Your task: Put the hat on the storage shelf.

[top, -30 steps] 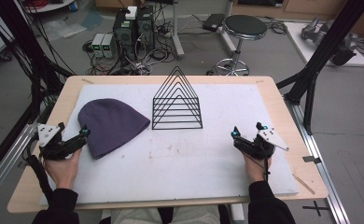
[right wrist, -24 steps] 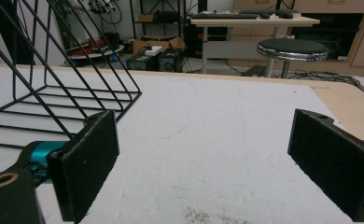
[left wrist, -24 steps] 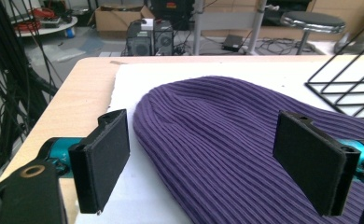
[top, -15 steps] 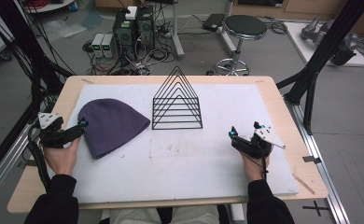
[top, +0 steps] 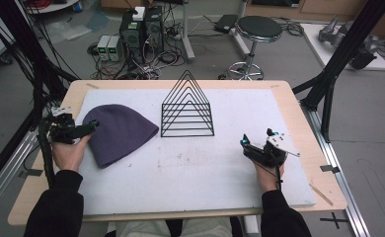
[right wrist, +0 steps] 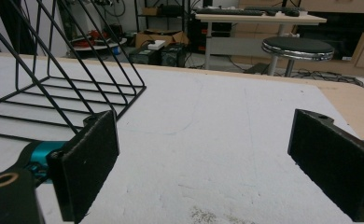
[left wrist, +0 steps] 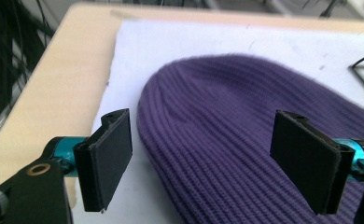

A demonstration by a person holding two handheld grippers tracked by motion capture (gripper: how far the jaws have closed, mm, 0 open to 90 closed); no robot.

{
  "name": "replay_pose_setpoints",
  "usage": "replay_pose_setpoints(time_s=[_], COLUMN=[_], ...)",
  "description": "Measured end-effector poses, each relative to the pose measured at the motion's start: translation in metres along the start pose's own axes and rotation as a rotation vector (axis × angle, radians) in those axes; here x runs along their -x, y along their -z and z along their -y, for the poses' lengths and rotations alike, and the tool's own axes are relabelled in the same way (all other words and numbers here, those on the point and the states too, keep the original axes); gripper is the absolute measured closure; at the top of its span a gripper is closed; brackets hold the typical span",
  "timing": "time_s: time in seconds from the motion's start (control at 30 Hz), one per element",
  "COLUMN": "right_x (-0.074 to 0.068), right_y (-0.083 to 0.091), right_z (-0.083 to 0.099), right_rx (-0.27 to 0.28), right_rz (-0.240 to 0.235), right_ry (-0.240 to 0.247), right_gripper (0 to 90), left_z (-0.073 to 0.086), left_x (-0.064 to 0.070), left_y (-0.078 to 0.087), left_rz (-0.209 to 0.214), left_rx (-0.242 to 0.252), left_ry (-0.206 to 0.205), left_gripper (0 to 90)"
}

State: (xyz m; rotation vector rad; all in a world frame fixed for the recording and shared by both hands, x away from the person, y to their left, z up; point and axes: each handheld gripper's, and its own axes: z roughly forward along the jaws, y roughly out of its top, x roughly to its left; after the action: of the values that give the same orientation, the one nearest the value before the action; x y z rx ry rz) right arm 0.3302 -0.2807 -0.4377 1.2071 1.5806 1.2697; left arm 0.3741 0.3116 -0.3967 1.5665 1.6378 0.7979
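Observation:
A purple knit beanie (top: 119,132) lies flat on the white mat (top: 190,168) at the left. My left gripper (top: 84,129) is open at the beanie's left edge; in the left gripper view its two black pads (left wrist: 108,161) stand wide apart with the beanie (left wrist: 231,135) between and beyond them. A black wire rack (top: 187,108) of triangular frames stands at the middle back. My right gripper (top: 257,143) rests open on the mat at the right, with bare mat between its pads (right wrist: 89,161) and the rack (right wrist: 54,79) off to its left.
The wooden table (top: 299,113) edges the mat on all sides. Behind the table are a round stool (top: 258,29), computer boxes and cables on the floor (top: 141,29). Black frame struts (top: 343,59) rise at the right.
My left gripper has moved up and to the right, reaching the beanie's left edge. The right gripper has shifted slightly.

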Motion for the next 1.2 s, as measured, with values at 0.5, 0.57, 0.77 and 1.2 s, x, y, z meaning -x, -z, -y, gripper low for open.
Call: replay_pose_setpoints(time_s=[0.5, 0.57, 0.77, 1.2], right_x=[-0.001, -0.001, -0.001, -0.001], right_y=[-0.002, -0.002, -0.004, -0.004], right_z=[0.000, 0.000, 0.001, 0.001], right_rx=[-0.007, -0.006, -0.017, -0.020], right_rz=[-0.013, -0.014, -0.013, -0.008], right_ry=[0.010, 0.013, 0.014, 0.025], right_gripper=[8.0, 8.0, 8.0, 8.0], left_z=[-0.015, -0.018, -0.022, -0.016], left_x=[-0.013, -0.015, -0.014, -0.014], left_y=[-0.030, -0.039, -0.051, -0.077], left_rz=[-0.052, -0.089, -0.107, -0.071], left_rx=[-0.132, -0.181, -0.222, -0.272], left_ry=[0.082, 0.072, 0.123, 0.184], left_gripper=[20.8, 19.4, 19.4, 19.4])
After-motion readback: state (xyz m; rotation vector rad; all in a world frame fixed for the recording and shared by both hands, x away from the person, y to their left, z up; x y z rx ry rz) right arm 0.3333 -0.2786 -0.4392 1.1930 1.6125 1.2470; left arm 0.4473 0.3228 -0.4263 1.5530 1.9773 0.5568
